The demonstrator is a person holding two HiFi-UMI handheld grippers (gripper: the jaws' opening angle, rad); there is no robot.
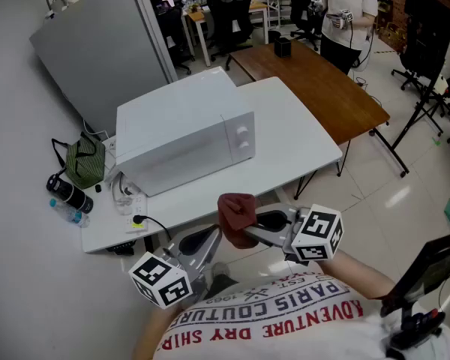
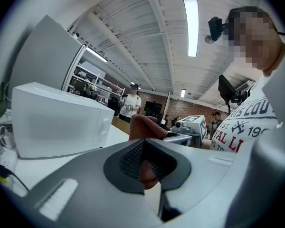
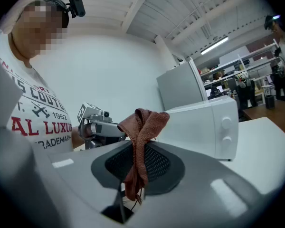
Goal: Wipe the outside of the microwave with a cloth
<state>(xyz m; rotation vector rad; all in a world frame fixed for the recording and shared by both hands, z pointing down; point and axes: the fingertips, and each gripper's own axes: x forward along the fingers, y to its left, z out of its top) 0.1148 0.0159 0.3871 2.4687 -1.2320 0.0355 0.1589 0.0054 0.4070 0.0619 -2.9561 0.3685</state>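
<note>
Rust-red cloth is up in the air in front of the person's chest, off the counter, held btwn both tools. Right gripper comes in from the right w/ jaws clamped on the cloth's middle. In the right gripper view a bunched fold stands above the pads and a thinner tail hangs below them. Left gripper comes up from lower left, tip touching the cloth's lower left side. In the left gripper view its jaws are pressed together w/ a small bit of the red fabric pinched in the hollow btwn the pads. Marker cubes on both sit close to the person's printed white T-shirt.

White microwave stands on the white counter, door shut, two round knobs on its right-hand panel, well apart from the cloth & both grippers. Left of it on the counter: green bag, a dark flask lying down, and a clear water bottle beside it. Near the front edge is a power strip w/ black cable. Grey partition behind. Brown table butts against the counter's far right side; a person stands beyond it in the bg.
</note>
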